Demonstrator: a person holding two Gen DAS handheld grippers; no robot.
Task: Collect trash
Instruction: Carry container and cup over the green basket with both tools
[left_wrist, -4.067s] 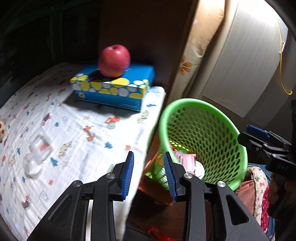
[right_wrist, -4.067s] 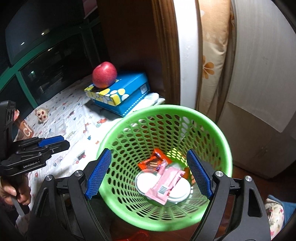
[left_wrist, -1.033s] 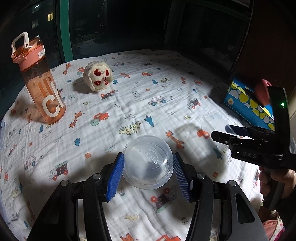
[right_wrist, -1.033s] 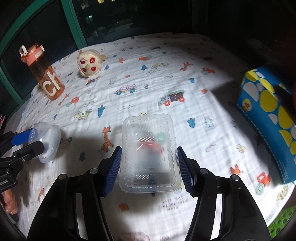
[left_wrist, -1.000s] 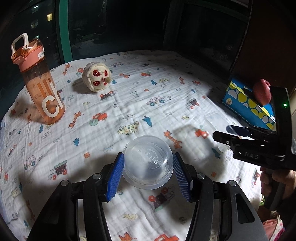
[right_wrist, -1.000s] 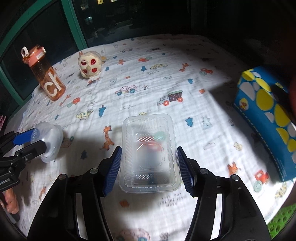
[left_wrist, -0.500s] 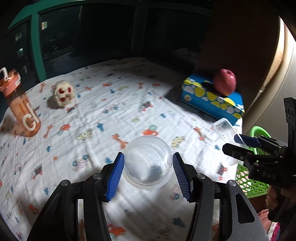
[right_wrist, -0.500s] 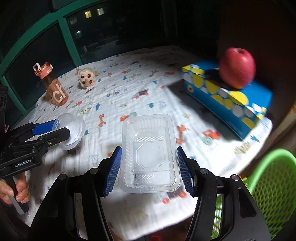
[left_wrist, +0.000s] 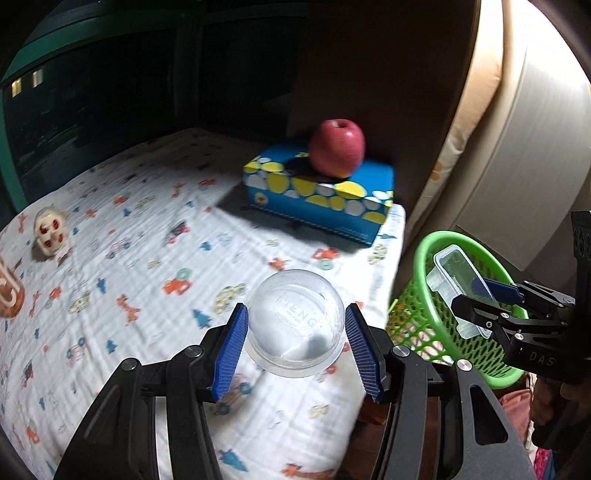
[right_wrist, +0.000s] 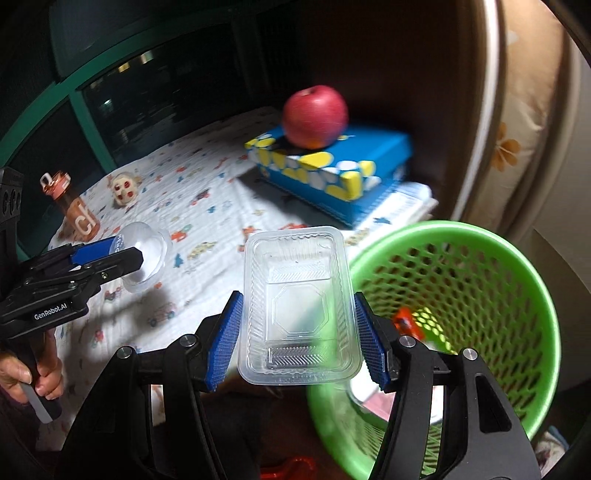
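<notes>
My left gripper (left_wrist: 295, 350) is shut on a clear round plastic dome lid (left_wrist: 295, 328), held in the air over the right part of the bed. My right gripper (right_wrist: 299, 345) is shut on a clear rectangular plastic tray (right_wrist: 299, 306), lifted just left of the green mesh basket (right_wrist: 517, 280). In the left wrist view the same tray (left_wrist: 458, 284) hangs in front of the basket (left_wrist: 424, 258), which stands beside the bed's right edge. Wrappers and a white lid (right_wrist: 365, 397) lie at the basket's bottom. The dome lid (right_wrist: 147, 258) also shows at the left of the right wrist view.
A blue and yellow tissue box (left_wrist: 317, 195) with a red apple (left_wrist: 337, 147) on top sits at the bed's far right corner. A small skull toy (left_wrist: 50, 232) and an orange bottle (right_wrist: 75, 210) stand far left on the printed sheet (left_wrist: 129, 258). A wooden panel and cushion rise behind.
Both grippers have swung right from the middle of the bed toward the basket, each carrying its clear plastic piece. The basket has come much closer in both views.
</notes>
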